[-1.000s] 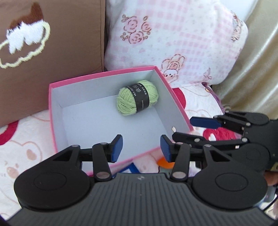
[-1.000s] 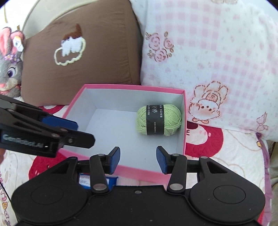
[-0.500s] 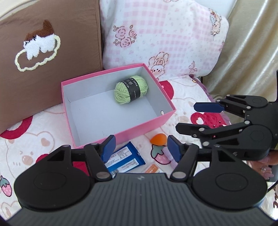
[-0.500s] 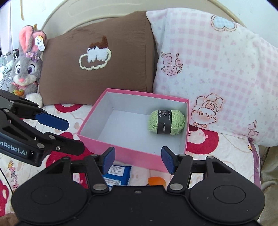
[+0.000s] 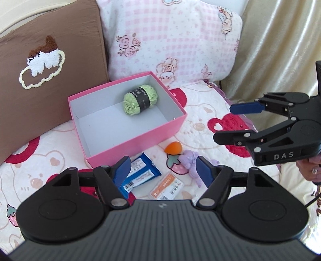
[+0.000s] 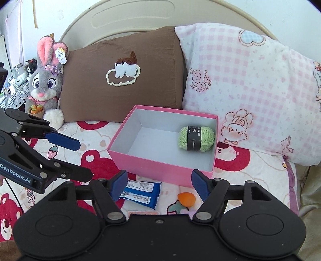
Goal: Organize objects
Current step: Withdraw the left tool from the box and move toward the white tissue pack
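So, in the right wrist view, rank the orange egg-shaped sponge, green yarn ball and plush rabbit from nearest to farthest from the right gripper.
1. Orange sponge, on the bedspread just beyond the right gripper.
2. Green yarn ball, inside the pink box.
3. Plush rabbit, far left by the headboard.

orange card (image 6: 143, 213): mostly hidden | blue packet (image 5: 138, 174): print perhaps unreadable

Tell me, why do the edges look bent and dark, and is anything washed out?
Left wrist view: fisheye lens bows the edges, corners black; curtain glares in daylight. Right wrist view: same bending on the headboard; pink box and green yarn stay sharp, softly lit.
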`<act>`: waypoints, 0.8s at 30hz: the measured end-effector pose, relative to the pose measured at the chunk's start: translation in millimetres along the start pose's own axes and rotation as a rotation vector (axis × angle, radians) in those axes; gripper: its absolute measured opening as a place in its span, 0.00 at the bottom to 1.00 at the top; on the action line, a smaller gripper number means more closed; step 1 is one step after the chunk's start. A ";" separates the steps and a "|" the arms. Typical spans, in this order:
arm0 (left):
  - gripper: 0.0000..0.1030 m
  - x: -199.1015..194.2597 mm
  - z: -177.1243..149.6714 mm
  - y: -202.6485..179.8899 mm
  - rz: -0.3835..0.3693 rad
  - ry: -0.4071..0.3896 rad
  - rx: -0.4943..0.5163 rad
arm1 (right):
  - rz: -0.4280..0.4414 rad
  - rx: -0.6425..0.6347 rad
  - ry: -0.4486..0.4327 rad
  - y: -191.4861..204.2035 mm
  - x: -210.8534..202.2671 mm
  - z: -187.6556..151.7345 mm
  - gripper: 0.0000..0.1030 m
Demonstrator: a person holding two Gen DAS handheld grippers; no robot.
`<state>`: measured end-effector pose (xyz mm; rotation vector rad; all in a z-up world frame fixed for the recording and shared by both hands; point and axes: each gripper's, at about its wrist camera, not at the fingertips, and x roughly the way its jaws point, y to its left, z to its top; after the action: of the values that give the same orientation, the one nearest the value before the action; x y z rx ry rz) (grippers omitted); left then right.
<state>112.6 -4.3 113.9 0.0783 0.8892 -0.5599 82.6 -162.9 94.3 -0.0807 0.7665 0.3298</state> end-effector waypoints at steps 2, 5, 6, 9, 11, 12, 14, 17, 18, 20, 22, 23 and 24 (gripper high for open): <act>0.72 -2.1 -4.1 -3.7 -0.008 -0.002 0.010 | 0.006 -0.004 -0.005 0.7 -6.9 -4.6 0.76; 0.81 -1.9 -12.3 -9.5 -0.009 -0.029 0.051 | -0.019 -0.040 -0.025 3.3 -13.8 -16.8 0.80; 0.81 0.2 -15.1 -10.1 0.001 -0.030 0.056 | -0.037 -0.043 -0.039 2.8 -15.8 -23.3 0.80; 0.82 7.4 -24.9 -10.3 0.006 -0.010 0.060 | -0.042 -0.029 -0.027 2.4 -19.2 -43.0 0.81; 0.82 11.0 -32.3 -9.7 0.000 0.002 0.056 | -0.027 -0.021 -0.025 6.2 -22.4 -58.2 0.84; 0.82 12.1 -36.2 -9.0 -0.006 0.005 0.046 | -0.021 -0.026 -0.019 9.0 -23.2 -65.8 0.85; 0.85 12.0 -44.4 -7.3 -0.032 0.007 0.016 | -0.027 -0.045 -0.010 14.8 -24.0 -79.5 0.85; 0.87 11.6 -55.0 -8.3 -0.054 0.015 -0.012 | -0.049 -0.063 -0.008 20.9 -24.5 -94.6 0.86; 0.88 11.6 -57.7 -9.8 -0.052 0.017 -0.013 | -0.046 -0.054 -0.011 20.8 -24.9 -98.1 0.87; 0.89 11.6 -62.6 -13.0 -0.041 0.016 -0.013 | -0.027 -0.036 -0.008 20.4 -25.1 -103.4 0.87; 0.91 12.1 -67.0 -16.0 -0.034 0.017 -0.010 | -0.010 -0.021 -0.003 21.5 -25.7 -108.4 0.87; 0.93 12.6 -69.3 -16.9 -0.036 0.019 -0.009 | -0.006 -0.017 0.005 23.5 -25.7 -111.2 0.87; 0.93 13.9 -71.3 -18.3 -0.037 0.024 -0.006 | -0.007 -0.011 0.013 26.0 -25.8 -113.7 0.87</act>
<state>59.6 -5.2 61.0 0.0633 0.9168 -0.5917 -18.9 -166.8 31.6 -0.0962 0.7772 0.3271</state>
